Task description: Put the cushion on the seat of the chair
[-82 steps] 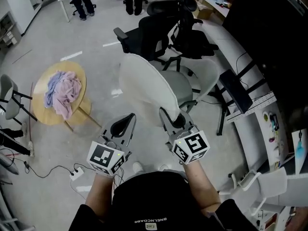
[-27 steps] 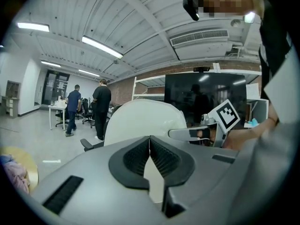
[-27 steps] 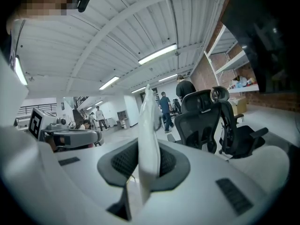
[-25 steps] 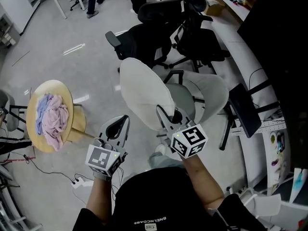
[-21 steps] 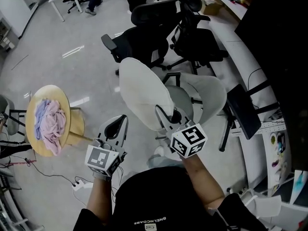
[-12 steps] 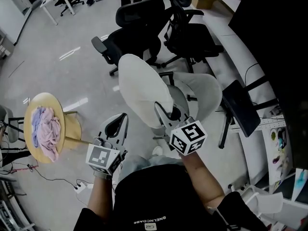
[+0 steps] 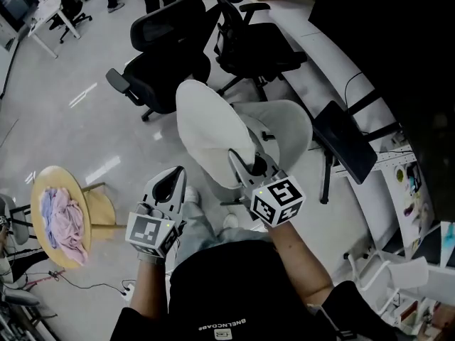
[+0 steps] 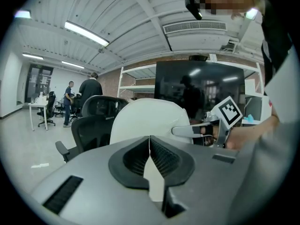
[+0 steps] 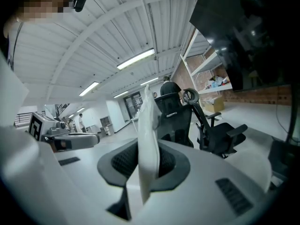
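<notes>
Right tool [image 7: 240, 165] is gripping white rounded fabric cushion [image 7: 212, 130] upright; left tool [image 7: 170, 183] closed, empty. Transport step; next needs lowering it flat onto pale-grey chair [image 7: 291, 126] seat.

Open office — pale glossy floor [image 7: 64, 119].
Black chairs [image 7: 160, 45], a round wooden table [image 7: 53, 175] bearing what looks like crumpled cloth [image 7: 60, 219] — strip lights [image 8: 86, 33] overhead.

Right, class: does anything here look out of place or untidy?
The white cushion stands on edge in the right gripper by the pale chair, not lying on its seat. Crumpled pink and lilac cloths are heaped on the round wooden table.
</notes>
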A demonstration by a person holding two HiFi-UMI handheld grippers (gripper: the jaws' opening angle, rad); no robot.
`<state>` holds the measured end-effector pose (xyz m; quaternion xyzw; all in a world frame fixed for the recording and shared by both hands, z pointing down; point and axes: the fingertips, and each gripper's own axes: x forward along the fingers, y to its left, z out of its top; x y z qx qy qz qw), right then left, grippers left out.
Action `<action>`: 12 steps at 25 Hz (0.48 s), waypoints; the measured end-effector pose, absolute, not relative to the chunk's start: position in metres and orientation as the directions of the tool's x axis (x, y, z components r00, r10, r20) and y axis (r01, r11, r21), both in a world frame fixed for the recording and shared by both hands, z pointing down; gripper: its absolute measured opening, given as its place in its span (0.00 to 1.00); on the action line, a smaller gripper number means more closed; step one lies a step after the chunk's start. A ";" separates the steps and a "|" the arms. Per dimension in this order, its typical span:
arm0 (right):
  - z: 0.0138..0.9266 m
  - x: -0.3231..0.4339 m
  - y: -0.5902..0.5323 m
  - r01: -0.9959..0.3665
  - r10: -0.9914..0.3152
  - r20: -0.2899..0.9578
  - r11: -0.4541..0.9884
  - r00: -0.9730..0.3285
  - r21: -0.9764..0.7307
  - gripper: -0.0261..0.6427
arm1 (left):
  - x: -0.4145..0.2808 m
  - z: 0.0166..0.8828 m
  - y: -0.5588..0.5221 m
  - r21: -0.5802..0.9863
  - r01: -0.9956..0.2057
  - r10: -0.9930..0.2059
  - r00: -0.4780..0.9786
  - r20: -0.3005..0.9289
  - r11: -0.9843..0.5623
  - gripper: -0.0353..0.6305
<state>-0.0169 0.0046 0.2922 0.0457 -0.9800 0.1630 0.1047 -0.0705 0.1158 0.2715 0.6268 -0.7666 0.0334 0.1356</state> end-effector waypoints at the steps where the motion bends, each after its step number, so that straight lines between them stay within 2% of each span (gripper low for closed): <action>1: 0.294 -0.017 0.000 -0.141 -0.072 0.224 0.940 -0.972 -0.310 0.12 | -0.073 0.273 0.110 0.122 -0.973 -0.954 -0.161 0.252 0.196 0.07; 12: 0.324 -0.028 -0.044 -0.358 -0.263 0.305 0.879 -0.915 -0.316 0.12 | -0.113 0.299 0.059 0.153 -0.988 -0.960 0.041 0.276 0.001 0.07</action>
